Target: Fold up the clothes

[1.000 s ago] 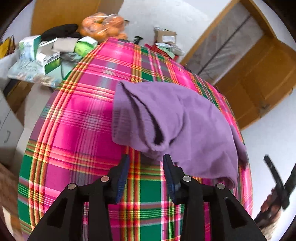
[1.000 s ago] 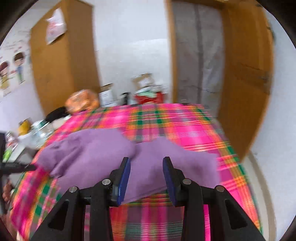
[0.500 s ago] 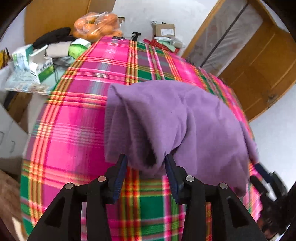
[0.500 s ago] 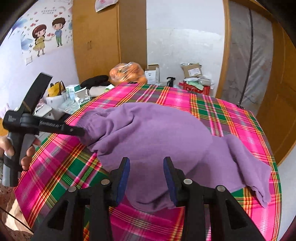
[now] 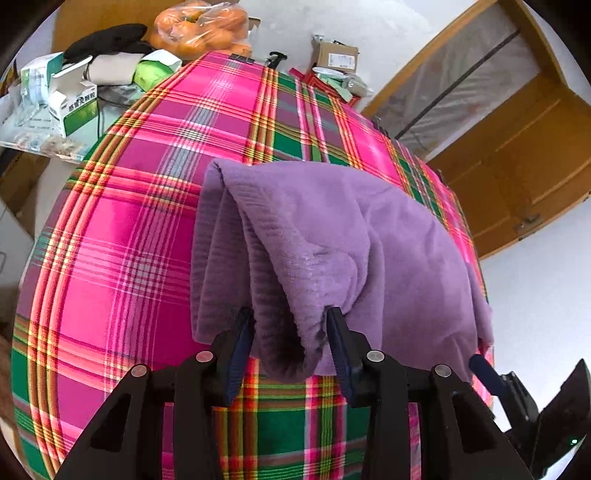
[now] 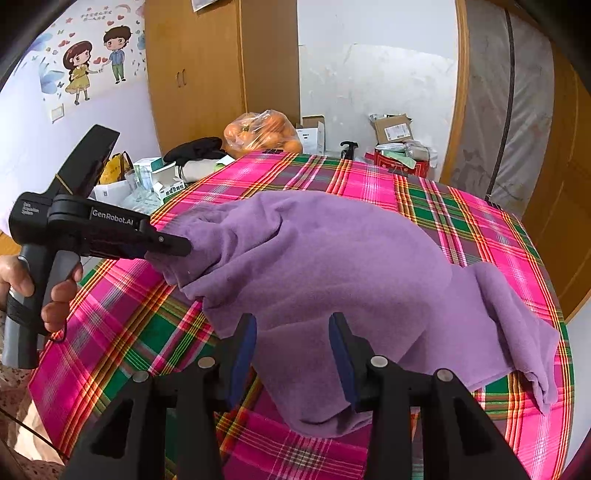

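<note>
A purple fleece garment (image 5: 351, 240) (image 6: 332, 258) lies humped on a round table under a pink and green plaid cloth (image 5: 129, 258) (image 6: 461, 206). My left gripper (image 5: 290, 317) has a thick folded edge of the garment bunched between its blue pads, and its jaws are closing on that fold. In the right wrist view the left gripper (image 6: 184, 247) holds the garment's left end slightly raised. My right gripper (image 6: 291, 325) stands open low over the garment's near hem, with fabric lying between its fingers but not pinched. One fingertip of the right gripper (image 5: 484, 369) shows at the garment's right edge.
A bag of oranges (image 5: 199, 26) (image 6: 262, 133), small boxes (image 5: 74, 103) and a cardboard box (image 5: 334, 59) crowd the far side beyond the table. A wooden door (image 5: 517, 166) stands at the right. A person's hand (image 6: 55, 295) grips the left gripper's handle.
The left gripper moved forward until the garment's folded edge sat between its jaws, which then narrowed. The right gripper swung down over the near hem.
</note>
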